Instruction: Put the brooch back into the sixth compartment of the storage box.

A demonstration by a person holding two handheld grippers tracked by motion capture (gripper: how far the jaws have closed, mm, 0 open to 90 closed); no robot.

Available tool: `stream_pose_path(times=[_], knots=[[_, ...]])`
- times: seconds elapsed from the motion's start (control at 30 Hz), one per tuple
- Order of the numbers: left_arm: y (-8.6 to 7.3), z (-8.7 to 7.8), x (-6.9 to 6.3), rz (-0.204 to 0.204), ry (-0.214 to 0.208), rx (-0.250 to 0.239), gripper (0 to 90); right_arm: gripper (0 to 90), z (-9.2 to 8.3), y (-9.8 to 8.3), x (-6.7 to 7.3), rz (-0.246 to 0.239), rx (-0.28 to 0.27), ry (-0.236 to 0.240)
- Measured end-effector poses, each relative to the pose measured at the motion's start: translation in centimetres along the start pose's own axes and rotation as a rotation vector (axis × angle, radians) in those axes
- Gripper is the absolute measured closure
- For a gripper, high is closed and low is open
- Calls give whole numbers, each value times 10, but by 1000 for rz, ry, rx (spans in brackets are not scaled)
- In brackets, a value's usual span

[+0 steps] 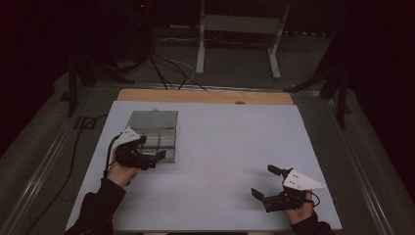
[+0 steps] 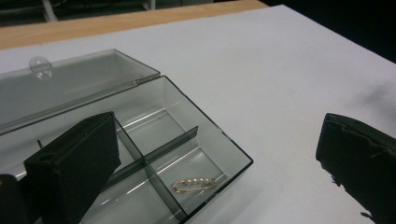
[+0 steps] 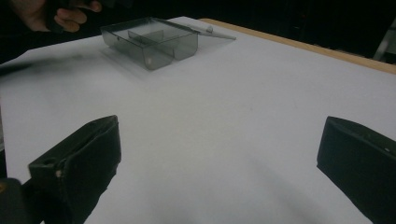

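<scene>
Judging from the parted jaws and the piece lying in the box, the step in hand was taken to be the release of a small gold clip [image 2: 198,183] into a smoky clear box [image 2: 211,140], with the lid closing judged the likely next move. The left gripper [image 1: 159,155] was seen with its jaws spread wide and nothing between them, held at the near edge of the box. The clip, set with a row of pale beads, was seen lying flat in the compartment just ahead of and below the left gripper's jaws, close to the box's corner wall. The other compartments, beyond the crossed dividers, appeared bare. The lid [image 2: 70,84] was laid back flat on the far side, a small round tab at its edge. For closing, a reach past the box to that far edge would be called for. The right gripper [image 1: 266,183] was held well apart from the box, over the white table cover [image 1: 235,147], its jaws likewise wide and holding nothing.
</scene>
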State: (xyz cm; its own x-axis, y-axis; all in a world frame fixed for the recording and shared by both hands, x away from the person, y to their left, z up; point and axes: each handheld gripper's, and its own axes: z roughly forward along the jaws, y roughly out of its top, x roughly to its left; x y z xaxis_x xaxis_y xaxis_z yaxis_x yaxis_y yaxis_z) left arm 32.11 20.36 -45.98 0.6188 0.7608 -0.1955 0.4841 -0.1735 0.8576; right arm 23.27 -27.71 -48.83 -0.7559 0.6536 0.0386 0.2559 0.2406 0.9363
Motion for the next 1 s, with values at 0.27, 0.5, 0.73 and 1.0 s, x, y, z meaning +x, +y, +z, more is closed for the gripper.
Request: stream_pose_path(times=[0.27, 0.5, 0.73, 1.0], knots=[[-8, -12, -5, 30, -46, -15, 13, 0, 1, 0, 0, -2, 3, 1], [-14, -22, -13, 54, -92, -14, 13, 0, 3, 1, 0, -1, 5, 4], [-29, -29, -16, 76, -122, -13, 13, 0, 3, 1, 0, 0, 5, 5], [-53, -40, -15, 73, -120, 2, 13, 0, 4, 0, 0, 1, 11, 4]])
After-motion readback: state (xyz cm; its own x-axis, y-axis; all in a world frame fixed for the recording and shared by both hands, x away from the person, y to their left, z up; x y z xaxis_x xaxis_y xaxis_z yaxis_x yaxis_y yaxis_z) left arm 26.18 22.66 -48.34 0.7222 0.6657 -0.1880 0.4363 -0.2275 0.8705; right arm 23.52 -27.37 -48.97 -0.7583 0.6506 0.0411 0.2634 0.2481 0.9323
